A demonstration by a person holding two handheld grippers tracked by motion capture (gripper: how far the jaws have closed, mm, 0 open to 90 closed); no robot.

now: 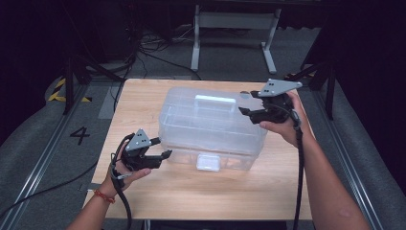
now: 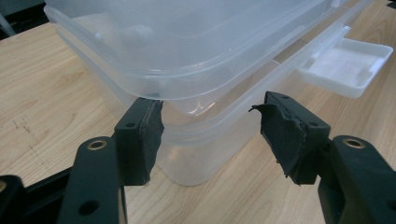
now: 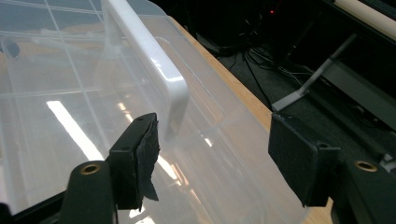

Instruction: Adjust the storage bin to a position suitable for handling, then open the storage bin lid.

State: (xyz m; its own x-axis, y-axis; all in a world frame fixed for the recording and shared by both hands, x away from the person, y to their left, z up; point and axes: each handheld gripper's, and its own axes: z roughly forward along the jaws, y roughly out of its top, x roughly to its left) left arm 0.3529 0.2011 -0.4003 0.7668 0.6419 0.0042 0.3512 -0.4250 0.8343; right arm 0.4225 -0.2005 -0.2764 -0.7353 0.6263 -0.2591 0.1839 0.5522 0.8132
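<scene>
The clear box [image 1: 210, 127] sits mid-table with its lid seemingly down and its front latch [image 1: 208, 162] sticking out, so I judge the work barely begun: nothing is gripped yet. The left gripper [image 1: 160, 154], jaws spread, faces the box's near-left corner just ahead; the right gripper [image 1: 245, 111], also spread, hovers at the right end, the white handle [image 3: 149, 51] ahead-left of it. Nothing else on the table [image 1: 139, 105] blocks either approach.

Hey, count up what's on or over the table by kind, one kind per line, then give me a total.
Clear plastic storage box with white handle and white latch: 1
Hand-held tongs: 2, the left tongs open at the box's near left corner, the right tongs open over its lid
Total: 3
</scene>
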